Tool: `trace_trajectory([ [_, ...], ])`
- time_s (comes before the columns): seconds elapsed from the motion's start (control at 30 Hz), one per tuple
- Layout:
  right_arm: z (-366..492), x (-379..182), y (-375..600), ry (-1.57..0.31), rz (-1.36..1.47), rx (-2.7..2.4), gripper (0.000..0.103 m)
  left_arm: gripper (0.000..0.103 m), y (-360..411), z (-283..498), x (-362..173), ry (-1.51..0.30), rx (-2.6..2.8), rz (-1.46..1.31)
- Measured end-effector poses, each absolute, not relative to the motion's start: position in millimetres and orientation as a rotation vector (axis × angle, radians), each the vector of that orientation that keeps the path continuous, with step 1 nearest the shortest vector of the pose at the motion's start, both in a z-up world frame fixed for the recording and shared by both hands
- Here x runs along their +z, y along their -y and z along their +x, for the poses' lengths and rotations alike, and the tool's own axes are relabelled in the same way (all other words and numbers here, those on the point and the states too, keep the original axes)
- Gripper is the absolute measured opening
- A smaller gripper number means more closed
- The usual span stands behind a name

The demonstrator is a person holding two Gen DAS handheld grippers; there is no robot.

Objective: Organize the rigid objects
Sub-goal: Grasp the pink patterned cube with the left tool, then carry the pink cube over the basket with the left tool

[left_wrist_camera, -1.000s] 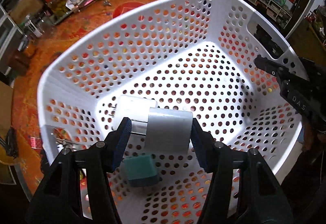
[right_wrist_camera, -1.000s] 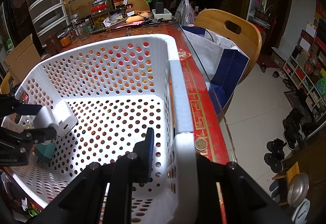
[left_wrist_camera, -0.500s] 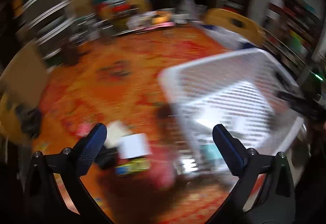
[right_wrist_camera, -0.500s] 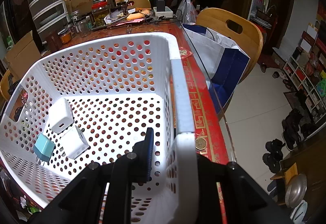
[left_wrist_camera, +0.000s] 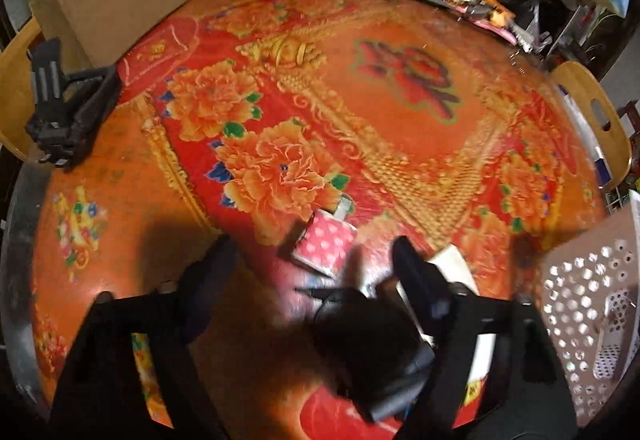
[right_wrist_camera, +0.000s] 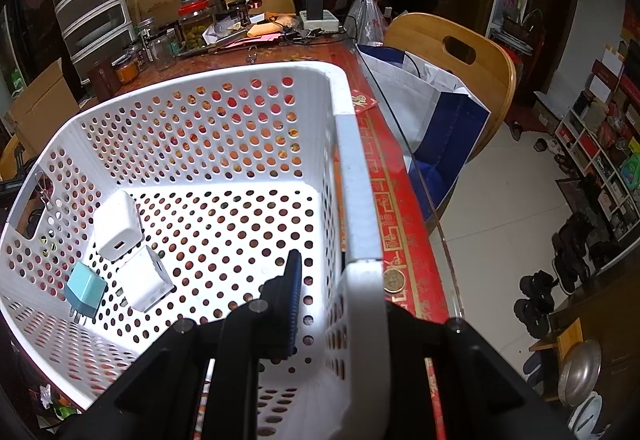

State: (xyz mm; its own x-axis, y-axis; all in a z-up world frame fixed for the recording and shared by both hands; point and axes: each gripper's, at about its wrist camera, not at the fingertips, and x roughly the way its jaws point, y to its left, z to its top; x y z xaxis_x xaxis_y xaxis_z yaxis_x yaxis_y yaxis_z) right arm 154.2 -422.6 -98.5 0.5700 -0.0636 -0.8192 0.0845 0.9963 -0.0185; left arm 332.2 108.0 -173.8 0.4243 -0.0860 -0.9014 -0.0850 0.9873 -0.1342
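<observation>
Right now my left gripper hangs wide open and empty over the table, angled down at a pink dotted box. My right gripper is clamped on the white basket wall; two white chargers and a blue one lie inside.

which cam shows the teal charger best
The right wrist view: the teal charger lies unobstructed on the basket floor beside two white chargers, prongs visible. The left wrist view catches only the basket's outer corner, with the charger out of sight.
</observation>
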Motion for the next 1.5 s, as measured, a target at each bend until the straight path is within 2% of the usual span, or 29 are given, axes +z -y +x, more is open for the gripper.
trace_trajectory([
  [0.13,154.0,-98.6,423.1,-0.960,0.024,-0.087,0.017,0.054,-102.0,342.7,-186.7,-1.142,0.011,-0.146],
  [0.17,154.0,-98.7,423.3,-0.961,0.023,-0.087,0.017,0.039,-98.2,342.3,-185.4,-1.137,0.020,-0.131],
  [0.2,154.0,-98.6,423.3,-0.961,0.023,-0.086,0.017,0.032,-93.6,342.0,-184.6,-1.136,0.026,-0.116],
  [0.4,153.4,-98.8,424.1,-0.959,0.024,-0.085,0.017,0.033,-67.1,340.2,-168.9,-1.098,0.041,-0.006],
  [0.7,152.5,-98.6,424.2,-0.958,0.022,-0.083,0.017,0.033,-17.9,324.6,-96.8,-0.968,0.013,0.105],
  [1.0,152.6,-97.9,423.7,-0.959,0.020,-0.083,0.018,0.033,69.2,297.2,-26.5,-0.856,-0.132,0.237],
  [1.23,152.3,-97.9,423.5,-0.960,0.019,-0.082,0.018,0.033,152.8,271.3,-9.0,-0.808,-0.282,0.385],
  [1.5,152.5,-98.0,423.5,-0.959,0.020,-0.083,0.018,0.033,221.1,257.5,-18.1,-0.856,-0.392,0.451],
])
